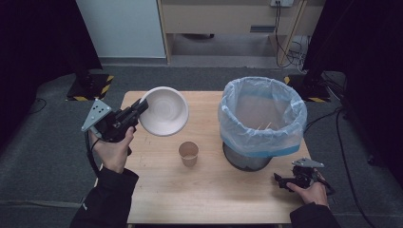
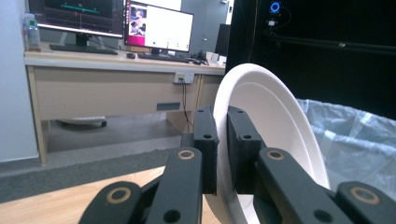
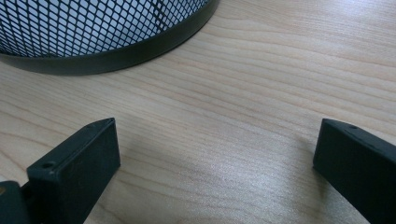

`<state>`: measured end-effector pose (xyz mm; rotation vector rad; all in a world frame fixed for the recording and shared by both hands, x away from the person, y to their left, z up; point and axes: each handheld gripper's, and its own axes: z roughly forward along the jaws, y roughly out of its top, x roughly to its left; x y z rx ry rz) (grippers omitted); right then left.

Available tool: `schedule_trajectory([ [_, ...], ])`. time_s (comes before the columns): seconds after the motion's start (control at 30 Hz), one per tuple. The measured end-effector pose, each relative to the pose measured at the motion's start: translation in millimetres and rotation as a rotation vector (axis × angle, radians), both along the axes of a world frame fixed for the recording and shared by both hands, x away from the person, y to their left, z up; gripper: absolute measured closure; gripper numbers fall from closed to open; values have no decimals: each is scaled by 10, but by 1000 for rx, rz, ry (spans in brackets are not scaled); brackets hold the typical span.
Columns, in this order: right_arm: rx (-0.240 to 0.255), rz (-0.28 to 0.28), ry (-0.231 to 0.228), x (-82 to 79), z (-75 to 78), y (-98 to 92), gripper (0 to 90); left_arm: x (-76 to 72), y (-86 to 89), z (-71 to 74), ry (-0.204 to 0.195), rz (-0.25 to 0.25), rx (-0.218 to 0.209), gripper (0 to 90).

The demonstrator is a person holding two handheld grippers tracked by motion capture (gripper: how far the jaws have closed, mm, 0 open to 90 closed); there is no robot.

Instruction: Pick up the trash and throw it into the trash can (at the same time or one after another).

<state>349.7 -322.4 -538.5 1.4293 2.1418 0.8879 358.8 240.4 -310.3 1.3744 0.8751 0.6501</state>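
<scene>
A white paper bowl [image 1: 164,110] hangs tilted above the table's left half, its rim pinched by my left gripper [image 1: 141,109], which is shut on it. In the left gripper view the two black jaws clamp the bowl's [image 2: 275,121] edge at my left gripper [image 2: 222,154]. A brown paper cup [image 1: 188,153] stands upright near the table's middle. A black mesh bin lined with a pale blue bag [image 1: 261,118] stands right of it. My right gripper [image 1: 281,181] rests low at the table's front right, open, with bare wood between its jaws [image 3: 215,158].
The wooden table [image 1: 209,190] has bare surface in front of the cup. The bin's mesh base [image 3: 93,32] sits close ahead of the right gripper. Behind the table stand a desk with monitors [image 2: 112,18] and dark stands on either side.
</scene>
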Motion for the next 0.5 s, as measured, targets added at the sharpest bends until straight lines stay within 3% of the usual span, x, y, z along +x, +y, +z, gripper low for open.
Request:
schedule_trajectory([
  [0.5, 0, 0, 0, 0, 0, 0, 8, 62, -172, 215, -46, -16, -14, 832],
])
